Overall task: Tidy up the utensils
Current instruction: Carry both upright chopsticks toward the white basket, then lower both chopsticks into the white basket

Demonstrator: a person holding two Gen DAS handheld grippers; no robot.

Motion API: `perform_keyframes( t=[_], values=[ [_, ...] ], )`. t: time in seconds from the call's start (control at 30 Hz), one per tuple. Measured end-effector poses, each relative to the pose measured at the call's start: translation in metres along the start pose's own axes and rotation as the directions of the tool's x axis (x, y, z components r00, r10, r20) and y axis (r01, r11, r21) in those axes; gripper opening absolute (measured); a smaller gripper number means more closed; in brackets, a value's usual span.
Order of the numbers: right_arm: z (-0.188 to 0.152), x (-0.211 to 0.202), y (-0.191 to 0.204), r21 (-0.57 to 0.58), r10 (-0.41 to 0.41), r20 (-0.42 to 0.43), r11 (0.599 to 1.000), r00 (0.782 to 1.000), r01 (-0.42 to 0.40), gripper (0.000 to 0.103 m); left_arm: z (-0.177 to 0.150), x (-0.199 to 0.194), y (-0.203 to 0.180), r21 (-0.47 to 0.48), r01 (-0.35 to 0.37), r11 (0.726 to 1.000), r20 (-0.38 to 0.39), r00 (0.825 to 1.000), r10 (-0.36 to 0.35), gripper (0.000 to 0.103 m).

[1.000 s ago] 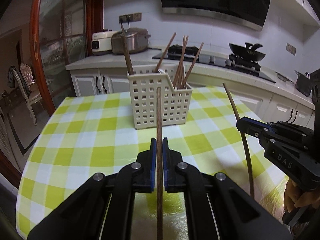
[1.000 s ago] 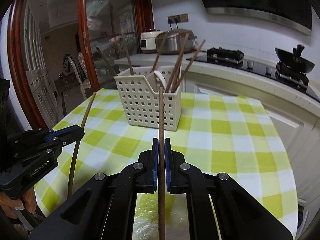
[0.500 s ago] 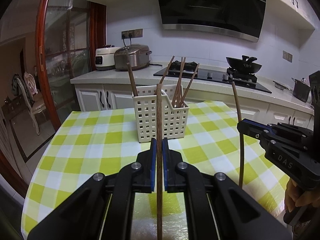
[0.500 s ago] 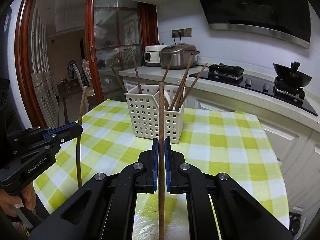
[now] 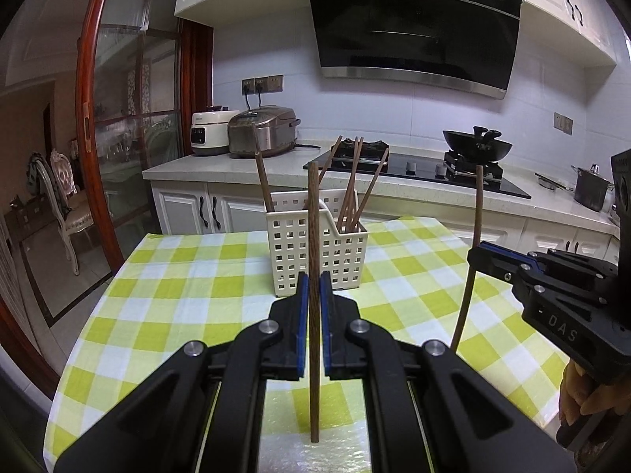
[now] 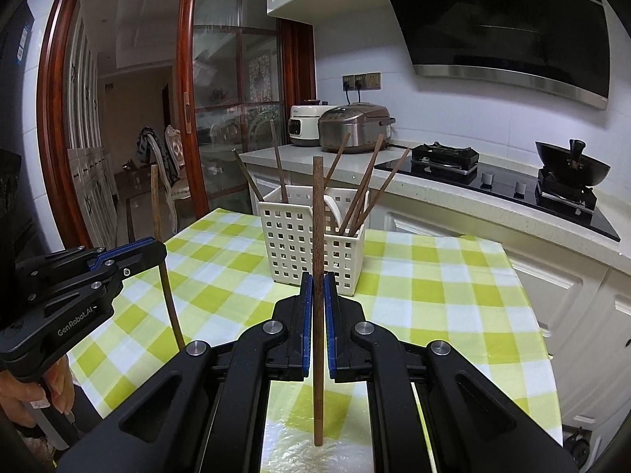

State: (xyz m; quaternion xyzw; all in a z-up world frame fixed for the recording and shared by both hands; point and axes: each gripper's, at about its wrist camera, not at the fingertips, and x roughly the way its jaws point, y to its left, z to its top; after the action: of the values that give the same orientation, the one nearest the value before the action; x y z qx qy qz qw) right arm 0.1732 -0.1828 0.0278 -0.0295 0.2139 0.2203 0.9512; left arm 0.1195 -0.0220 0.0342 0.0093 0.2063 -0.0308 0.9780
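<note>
my left tongs (image 5: pixel 311 291) are pinched tight on one brown chopstick (image 5: pixel 313 236), which stands nearly upright between the blue pads, and my right tongs (image 6: pixel 318 291) are clamped the same way on a second chopstick (image 6: pixel 318 236); each pair also shows from the side in the other view, off to the edge, with its stick poking above and below the pads. both sticks hang clear above the yellow-checked counter (image 5: pixel 189 276), short of the white slotted basket (image 5: pixel 315 252) that stands near the middle of it and already has several chopsticks (image 5: pixel 355 185) leaning in its compartments. i judge i'm in the carry step: sticks picked up, not yet delivered. the next move, as i see it, calls for bringing each lower tip over the basket's rim, lining it up with a free compartment without knocking the leaning sticks, lowering, then letting go. my own stick crosses the basket's front in both views, so i can't tell how many compartments it has or which are free. the lower tips fall between the tong arms against a shiny patch of cloth, hard to read, and only the fingers (image 6: pixel 59 386) of my hands show.
</note>
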Motion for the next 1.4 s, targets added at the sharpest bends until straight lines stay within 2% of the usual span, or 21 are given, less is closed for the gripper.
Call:
perform_keyframes(
  t=[0.97,1.17,1.4],
  values=[
    [0.014,-0.001,0.006,-0.036,-0.005,0.046,0.999,0.999,0.006,0.006,0.013,0.000,0.003,0.000,0.004,1.000,0.042,0.999,-0.004,0.006],
    [0.039,0.006,0.001,-0.063,-0.008,0.078,0.998,0.997,0.013,0.006,0.038,0.005,0.005,0.008,0.022,1.000,0.080,0.996,-0.023,0.006],
    [0.078,0.027,-0.014,-0.038,0.002,0.105,0.999,0.994,0.002,0.006,0.078,0.026,0.017,-0.008,0.034,0.999,0.100,0.994,-0.033,0.006]
  ],
)
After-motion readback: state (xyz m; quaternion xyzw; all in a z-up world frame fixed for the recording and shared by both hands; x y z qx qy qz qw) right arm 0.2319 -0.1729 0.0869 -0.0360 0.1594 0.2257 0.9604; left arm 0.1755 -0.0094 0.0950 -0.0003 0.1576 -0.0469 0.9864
